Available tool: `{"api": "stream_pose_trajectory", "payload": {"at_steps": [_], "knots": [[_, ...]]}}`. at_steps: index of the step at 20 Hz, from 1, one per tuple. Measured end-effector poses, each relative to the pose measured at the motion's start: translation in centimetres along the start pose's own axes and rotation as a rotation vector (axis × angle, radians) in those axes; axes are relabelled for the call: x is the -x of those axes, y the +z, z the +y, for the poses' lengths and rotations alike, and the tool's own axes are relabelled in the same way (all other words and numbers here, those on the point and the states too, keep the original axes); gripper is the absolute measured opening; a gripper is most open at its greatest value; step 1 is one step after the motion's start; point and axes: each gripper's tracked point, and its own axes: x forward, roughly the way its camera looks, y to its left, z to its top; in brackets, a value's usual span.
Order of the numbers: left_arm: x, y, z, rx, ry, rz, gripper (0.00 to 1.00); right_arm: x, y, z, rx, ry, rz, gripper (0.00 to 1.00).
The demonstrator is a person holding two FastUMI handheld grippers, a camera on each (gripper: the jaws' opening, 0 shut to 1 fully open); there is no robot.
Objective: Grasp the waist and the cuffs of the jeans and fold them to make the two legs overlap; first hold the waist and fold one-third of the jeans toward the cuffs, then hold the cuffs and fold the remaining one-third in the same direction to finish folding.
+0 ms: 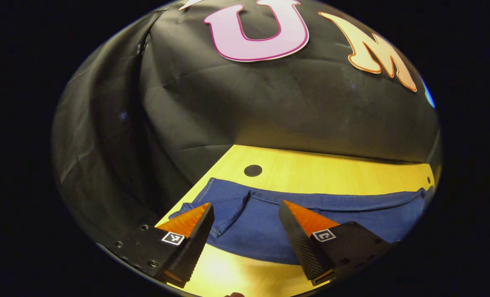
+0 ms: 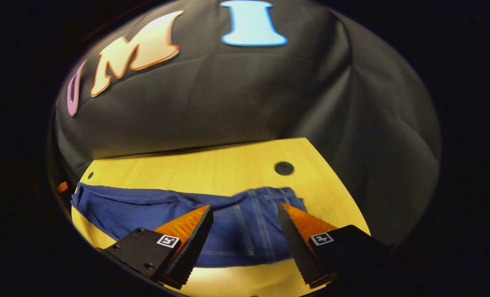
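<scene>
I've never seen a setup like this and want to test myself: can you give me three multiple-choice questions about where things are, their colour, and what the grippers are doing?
1. The jeans lie:
A. flat on the wooden table
B. hanging on the wall
C. on the floor

2. The jeans are:
A. black
B. blue
C. grey

3. The left gripper and right gripper are:
A. both shut on the jeans
B. one open, one shut
C. both open

Answers:
1 A, the denim is spread across the tabletop.
2 B, the fabric is clearly blue.
3 C, each gripper's fingers stand wide apart with jeans visible between them.
</scene>
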Motion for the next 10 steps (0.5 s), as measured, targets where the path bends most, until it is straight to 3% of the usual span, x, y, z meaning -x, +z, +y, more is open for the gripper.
{"api": "stream_pose_trajectory", "payload": {"at_steps": [4,6,7,8,10], "knots": [[0.3,0.1,-0.2,-0.015,-0.009,0.005,0.96,0.2,-3.0,-6.2,-0.027,-0.072,0.043,0.98],[0.1,-0.1,-0.2,-0.026,-0.016,0.016,0.96,-0.4,-4.4,-7.5,-0.036,-0.073,0.073,0.94],[0.2,-0.2,-0.1,-0.032,-0.017,0.025,0.96,-0.6,-5.0,-8.1,-0.032,-0.073,0.086,0.98],[0.2,-0.2,-0.5,-0.028,-0.033,0.026,0.96,-1.2,-5.9,-8.2,-0.029,-0.072,0.102,0.94],[0.5,0.5,-0.8,-0.011,-0.084,0.013,0.96,-1.9,-7.2,-8.4,-0.026,-0.063,0.128,0.98]]}}
